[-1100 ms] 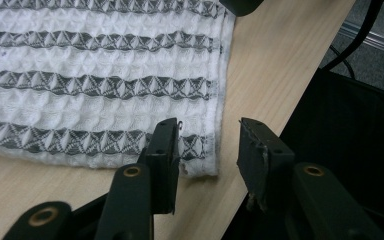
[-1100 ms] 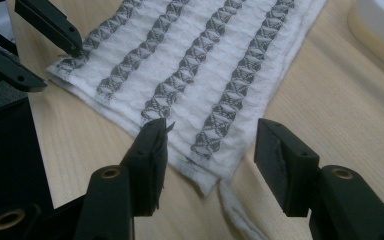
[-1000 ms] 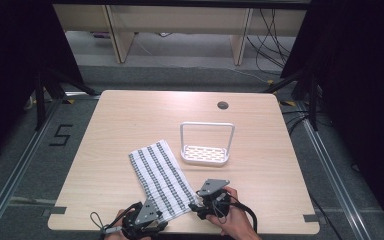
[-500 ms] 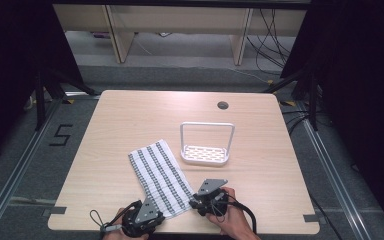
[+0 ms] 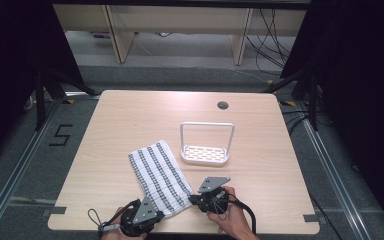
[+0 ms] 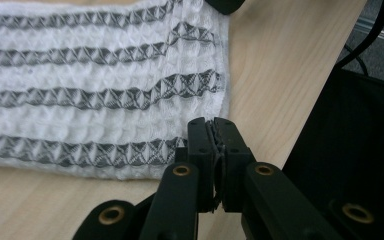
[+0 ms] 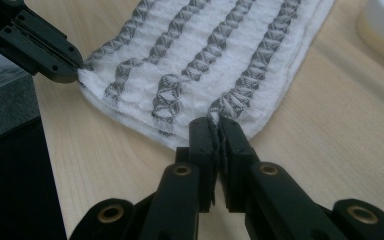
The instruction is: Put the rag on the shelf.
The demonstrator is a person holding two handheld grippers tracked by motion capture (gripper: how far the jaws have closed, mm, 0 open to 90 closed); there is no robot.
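Beside the table (image 5: 130, 115), floor tape (image 5: 60, 135) reads 5.

A white rack (image 5: 205, 150) stands on the wooden table (image 5: 130, 120), near its middle.

Even overhead light, dark surrounds; close-up views soft, bg blurred, no glare.

Towel (image 6: 100, 90) cut off by left edge
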